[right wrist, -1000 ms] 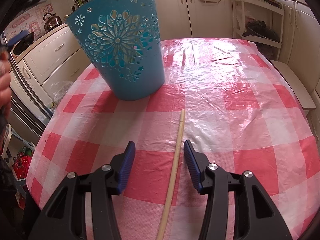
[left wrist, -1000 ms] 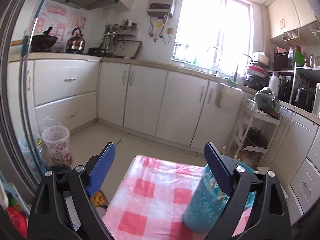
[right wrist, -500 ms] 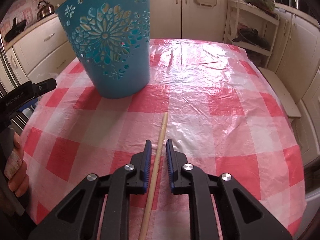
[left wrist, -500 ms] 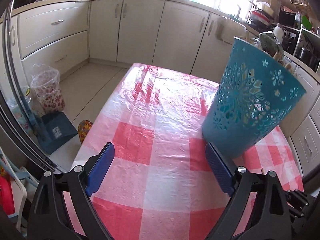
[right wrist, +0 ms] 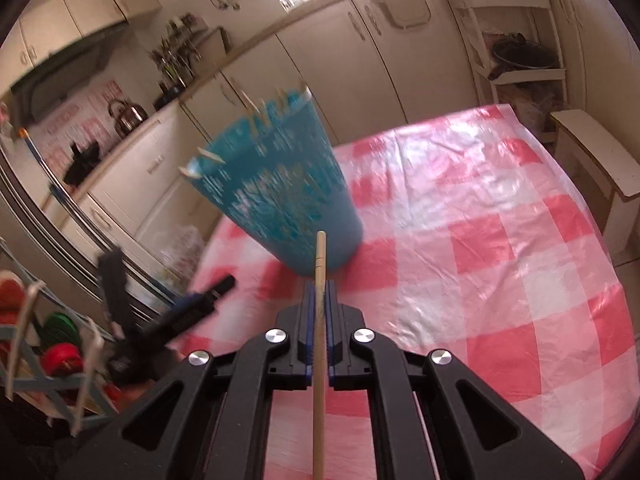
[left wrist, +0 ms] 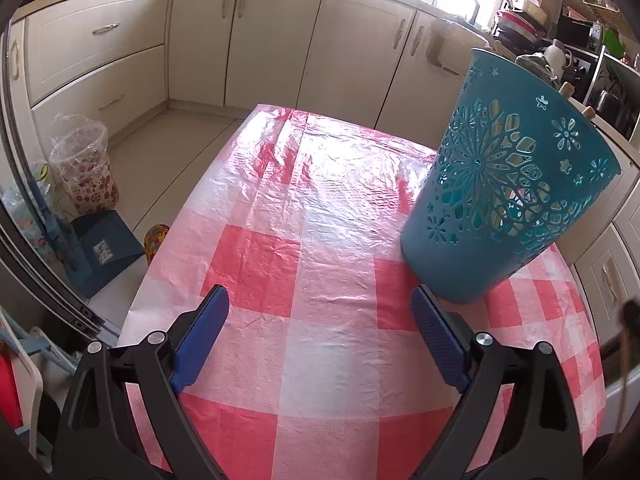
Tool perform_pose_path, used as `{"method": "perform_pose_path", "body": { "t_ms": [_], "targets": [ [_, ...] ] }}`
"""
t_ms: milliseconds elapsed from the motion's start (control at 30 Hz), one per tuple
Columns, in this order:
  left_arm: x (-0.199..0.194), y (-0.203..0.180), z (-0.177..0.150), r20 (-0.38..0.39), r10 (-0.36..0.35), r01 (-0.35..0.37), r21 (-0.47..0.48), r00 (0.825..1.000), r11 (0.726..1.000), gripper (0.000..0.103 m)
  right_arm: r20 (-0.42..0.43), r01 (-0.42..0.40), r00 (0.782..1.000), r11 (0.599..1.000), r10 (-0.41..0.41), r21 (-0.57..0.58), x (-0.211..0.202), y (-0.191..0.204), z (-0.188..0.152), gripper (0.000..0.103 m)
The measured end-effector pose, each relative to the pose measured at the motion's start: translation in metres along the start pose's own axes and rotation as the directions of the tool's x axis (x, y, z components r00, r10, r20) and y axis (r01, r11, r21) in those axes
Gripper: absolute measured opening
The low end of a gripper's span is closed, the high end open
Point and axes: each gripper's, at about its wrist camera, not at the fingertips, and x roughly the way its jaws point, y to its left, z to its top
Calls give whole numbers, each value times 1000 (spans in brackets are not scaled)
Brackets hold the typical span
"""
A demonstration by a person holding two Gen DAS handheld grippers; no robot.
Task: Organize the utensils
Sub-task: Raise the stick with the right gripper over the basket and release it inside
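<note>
- Chopstick (right wrist: 319,344) is clamped in the right tongs (right wrist: 319,300), long axis running straight ahead past the tips.
- Blue basket (right wrist: 276,196) sits just beyond that tip, slightly left.
- Left tongs (left wrist: 320,336) gape empty, basket ahead-right.

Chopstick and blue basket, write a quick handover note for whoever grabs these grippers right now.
Right gripper: shut on the chopstick, which is lifted off the table and points toward the basket; its jaws have just closed on it.
Left gripper: open, empty, low over the table just left of the basket.
Basket: upright on the checked cloth, several sticks already poking above its rim.
Done: chopstick picked up.
Left: carry it over the rim and drop it in. I see no other loose utensil on the table in these views.
</note>
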Motion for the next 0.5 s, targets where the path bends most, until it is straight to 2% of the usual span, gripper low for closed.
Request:
{"method": "perform_pose_path", "body": {
  "t_ms": [67,133,267,367,500],
  "targets": [
    [0,0,1,-3,2,-2,1,1000,1000,88,84,-72,994,997,71,9,-15,14,28,5],
    [0,-1,0,-4,6,-6,2,1000,1000,88,167,-123,979,992,121,-3,-22,32,62,6],
    [0,1,1,-4,6,-6,-4,1000,1000,88,306,-127,941,989,144,-75,-9,75,119,6],
    [0,2,2,0,0,0,-11,1000,1000,88,380,-71,919,993,101,-92,18,89,149,6],
    [-1,4,1,4,-14,14,-19,1000,1000,88,412,53,911,994,-8,-97,56,91,166,6]
  ]
}}
